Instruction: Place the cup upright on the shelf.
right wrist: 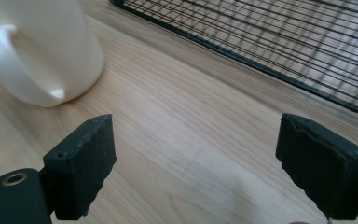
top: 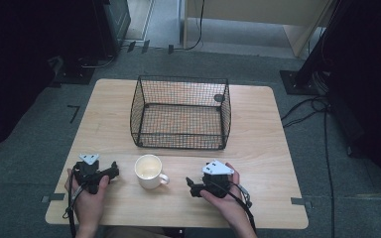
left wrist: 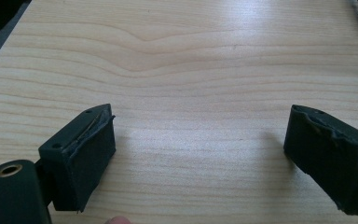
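A white mug stands upright on the wooden table, its handle turned to the right; the right gripper view shows the mug at the upper left. Behind it sits a black wire basket with nothing visible in it. My left gripper rests on the table left of the mug, held by a hand, and its jaws stand wide apart over bare wood. My right gripper lies right of the mug, also open, pointing toward the mug's handle with nothing between the jaws.
The basket's mesh wall runs across the top of the right gripper view. Around the table lie grey carpet, cables and black stands. Bare wood stretches left and right of the basket.
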{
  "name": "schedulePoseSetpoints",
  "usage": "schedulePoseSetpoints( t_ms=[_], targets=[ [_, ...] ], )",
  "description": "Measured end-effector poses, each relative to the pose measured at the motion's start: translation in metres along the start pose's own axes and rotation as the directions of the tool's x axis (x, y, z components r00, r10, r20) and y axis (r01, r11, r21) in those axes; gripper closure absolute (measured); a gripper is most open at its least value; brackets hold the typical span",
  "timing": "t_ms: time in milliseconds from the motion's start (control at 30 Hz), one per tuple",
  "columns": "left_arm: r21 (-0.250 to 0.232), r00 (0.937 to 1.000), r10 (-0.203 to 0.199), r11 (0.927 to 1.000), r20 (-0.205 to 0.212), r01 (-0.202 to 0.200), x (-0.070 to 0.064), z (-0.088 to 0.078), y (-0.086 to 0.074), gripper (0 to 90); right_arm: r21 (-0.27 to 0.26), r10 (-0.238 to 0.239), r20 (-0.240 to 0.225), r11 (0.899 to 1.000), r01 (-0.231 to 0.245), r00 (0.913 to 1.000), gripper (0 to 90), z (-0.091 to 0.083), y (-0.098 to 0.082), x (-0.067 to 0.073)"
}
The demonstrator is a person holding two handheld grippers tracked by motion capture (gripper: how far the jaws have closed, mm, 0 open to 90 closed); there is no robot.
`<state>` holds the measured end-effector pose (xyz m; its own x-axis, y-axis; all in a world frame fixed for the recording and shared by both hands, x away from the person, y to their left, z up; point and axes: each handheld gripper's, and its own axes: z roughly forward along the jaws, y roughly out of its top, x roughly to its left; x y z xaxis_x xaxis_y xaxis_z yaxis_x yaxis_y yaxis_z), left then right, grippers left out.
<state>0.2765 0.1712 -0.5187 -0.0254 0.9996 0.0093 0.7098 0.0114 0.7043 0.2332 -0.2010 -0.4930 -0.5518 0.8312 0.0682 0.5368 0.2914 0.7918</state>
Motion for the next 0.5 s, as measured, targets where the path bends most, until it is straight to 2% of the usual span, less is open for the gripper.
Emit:
schedulePoseSetpoints(
  t_ms=[233, 500],
  targets=[
    [-0.001, 1.0, 0.001, 1.0, 0.001, -0.001, 0.0, 0.0, 0.0, 9.1, -0.004, -0.021, -0.059, 1.0, 0.021, 0.998, 12.4, 0.008, 0.005, 0.017],
    [0.0, 1.0, 0.0, 1.0, 0.002, 0.0, 0.0, 0.0, 0.0, 9.2, -0.014, -0.032, -0.127, 0.999, 0.031, 0.9914, 12.7, 0.014, 0.01, 0.032]
  ],
)
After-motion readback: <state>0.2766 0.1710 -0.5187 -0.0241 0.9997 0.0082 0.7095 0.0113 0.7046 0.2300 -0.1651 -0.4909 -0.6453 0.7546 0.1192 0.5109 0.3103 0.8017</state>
